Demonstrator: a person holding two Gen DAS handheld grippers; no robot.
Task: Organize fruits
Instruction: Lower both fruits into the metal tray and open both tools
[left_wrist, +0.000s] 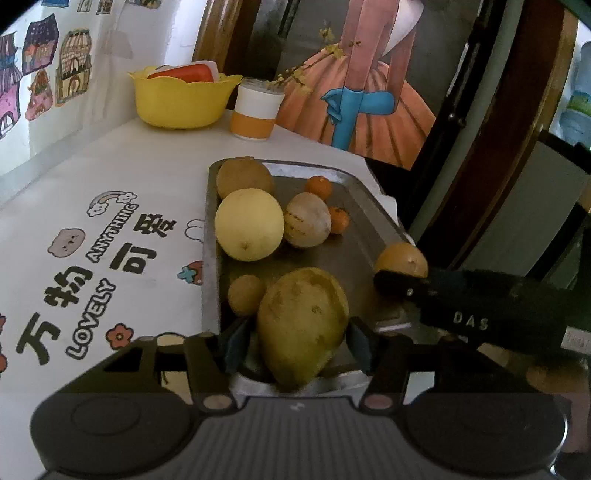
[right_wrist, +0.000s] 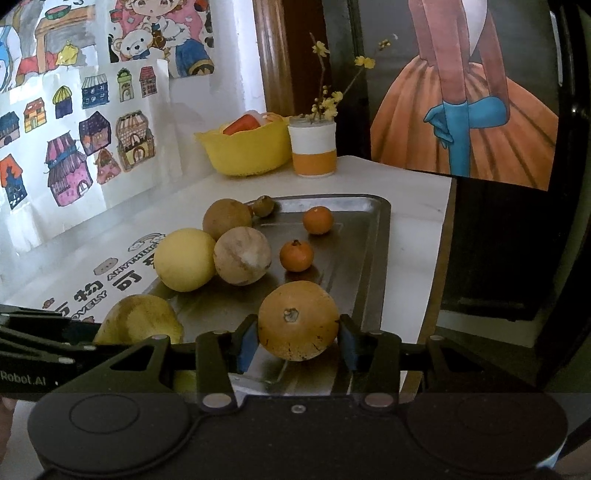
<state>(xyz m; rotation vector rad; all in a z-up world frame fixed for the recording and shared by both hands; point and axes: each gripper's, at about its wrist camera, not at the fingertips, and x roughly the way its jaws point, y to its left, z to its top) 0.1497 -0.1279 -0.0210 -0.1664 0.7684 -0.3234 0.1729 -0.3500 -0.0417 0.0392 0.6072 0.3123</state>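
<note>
Each hand-held gripper (left_wrist: 295, 345) (right_wrist: 295, 338) level, clamping fruit.

Beyond the right gripper (right_wrist: 297, 338), bare metal tray (right_wrist: 354, 258) lay open on its right; two small oranges (right_wrist: 296, 255) stood ahead, larger fruits (right_wrist: 242, 255) crowding the left.

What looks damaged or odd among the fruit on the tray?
The pale round fruit mid-tray has whitish scuffed patches and brown marks on its skin. The mango between the left gripper's jaws shows dark spots. Nothing spilled.
</note>
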